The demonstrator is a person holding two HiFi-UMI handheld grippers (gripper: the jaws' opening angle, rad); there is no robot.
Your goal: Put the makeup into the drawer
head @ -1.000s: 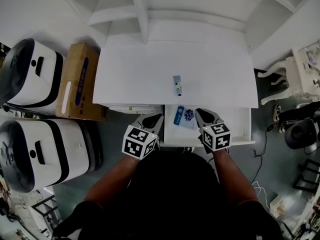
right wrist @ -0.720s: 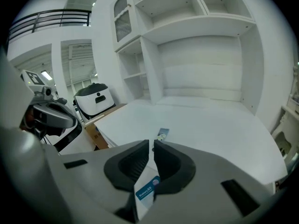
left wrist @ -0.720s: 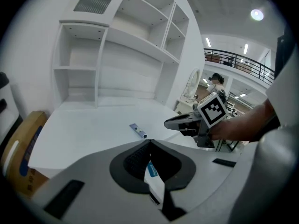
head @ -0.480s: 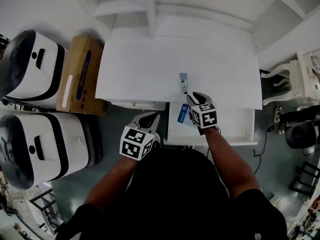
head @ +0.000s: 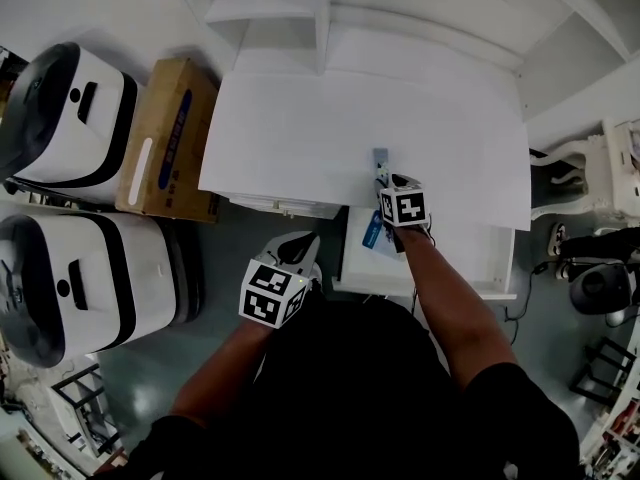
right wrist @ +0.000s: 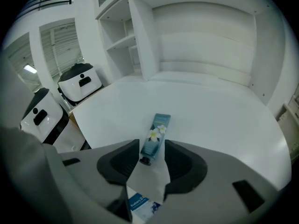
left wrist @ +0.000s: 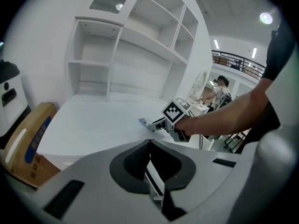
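Observation:
A teal makeup tube [head: 381,165] lies on the white desk [head: 290,138], cap toward me. My right gripper [head: 393,182] reaches over the desk's front edge. In the right gripper view its jaws have just been opening and now stand open around the tube's [right wrist: 154,135] cap end, pads apart from it. Below the desk edge the drawer [head: 470,268] is pulled out with a blue packet [head: 372,234] inside. My left gripper [head: 297,247] hangs shut and empty left of the drawer. Its own view shows the tube [left wrist: 142,122] and the right gripper [left wrist: 156,125] beyond its jaws.
A cardboard box [head: 165,138] and two white-and-black machines [head: 60,118] [head: 90,288] stand left of the desk. White shelving [head: 320,18] rises behind it. A white chair [head: 600,168] and dark gear are on the right.
My right gripper has moved from above the drawer forward and down to the tube, and its jaws have opened. The left gripper has drifted slightly back toward me.

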